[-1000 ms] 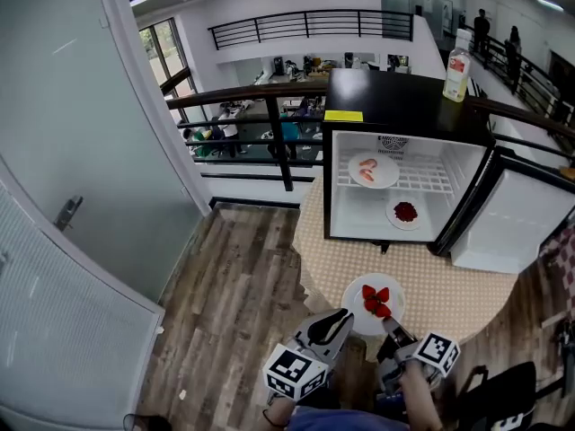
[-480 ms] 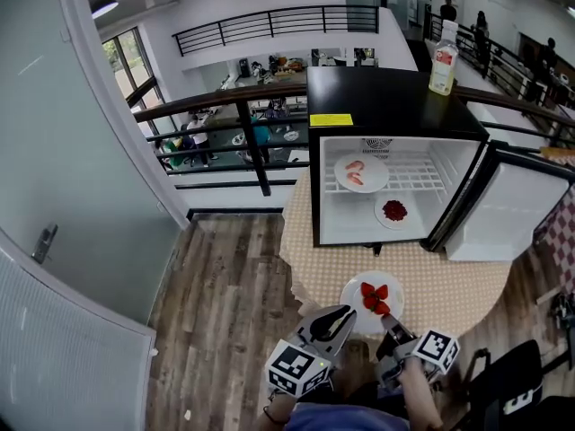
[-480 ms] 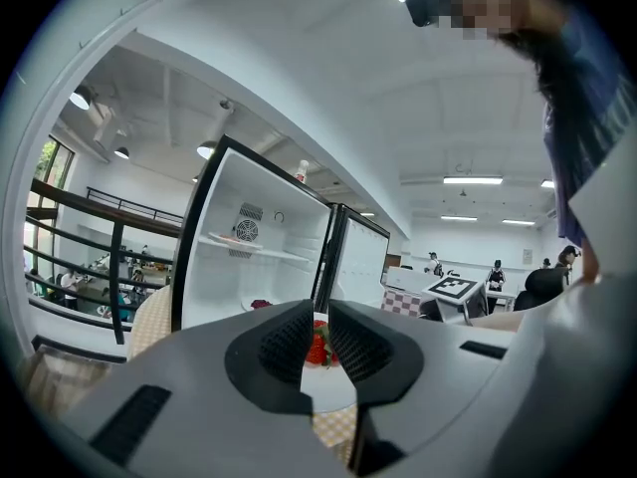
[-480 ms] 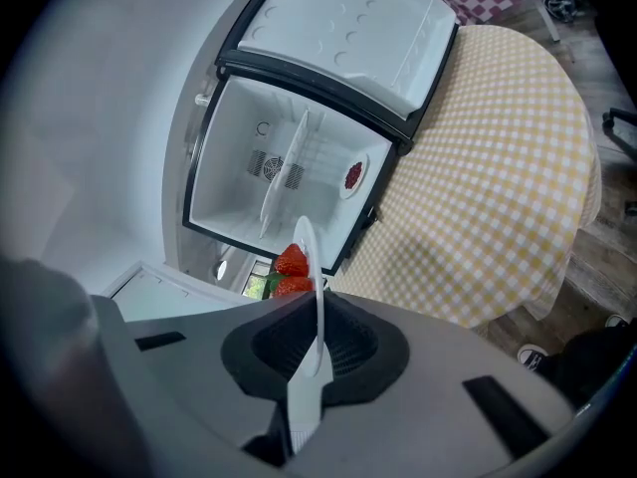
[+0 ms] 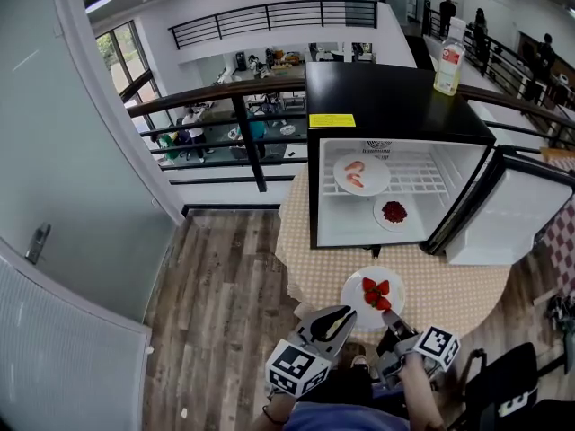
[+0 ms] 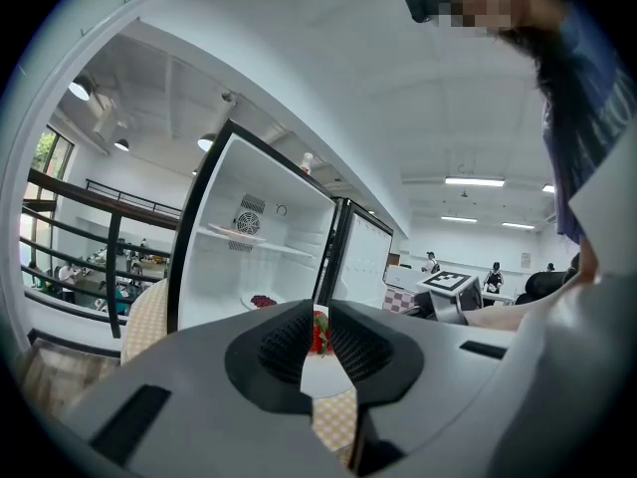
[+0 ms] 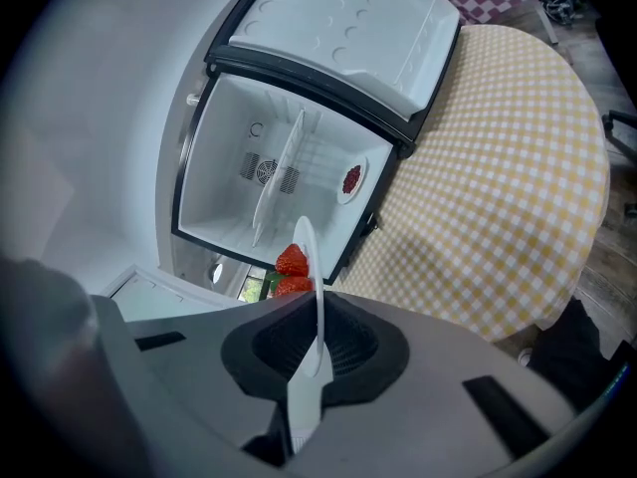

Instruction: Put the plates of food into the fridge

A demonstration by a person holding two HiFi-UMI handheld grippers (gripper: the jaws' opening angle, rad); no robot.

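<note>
At the far left of the head view a pale frosted panel point(image 5: 81, 196) with a door handle point(image 5: 37, 242) fills the frame. A wood-plank floor point(image 5: 225, 294) runs from it toward the centre, below a dark railing point(image 5: 238, 97).

At bottom centre is the left gripper point(image 5: 345, 313), its marker cube point(image 5: 295, 371) nearest the camera. Its own view shows the jaws drawn almost together with only a narrow slit between them. Nothing is clasped, and the berries and a patch of white plate show through the slit, beyond the tips.

Just right of it, the strawberry plate point(image 5: 353, 296) sits over the near edge of the round table's yellow checked cloth point(image 5: 449, 290), with the strawberries point(image 5: 375, 293) heaped at its middle. The right gripper point(image 5: 389, 316) is clenched on the plate's near rim. In the right gripper view the thin white rim runs edge-on between the closed pads, the berries just past them. Whether the plate rests on the cloth or is raised off it cannot be told.

Above, at middle right, the black-topped fridge point(image 5: 395, 97) stands open on the table. A plate of pink food point(image 5: 361, 174) sits on its wire shelf, and a plate of dark red food point(image 5: 393, 213) on the fridge's bottom below. A bottle point(image 5: 447, 61) stands at the right corner of the fridge's top, and the fridge door point(image 5: 512, 218) swings out to the far right.
</note>
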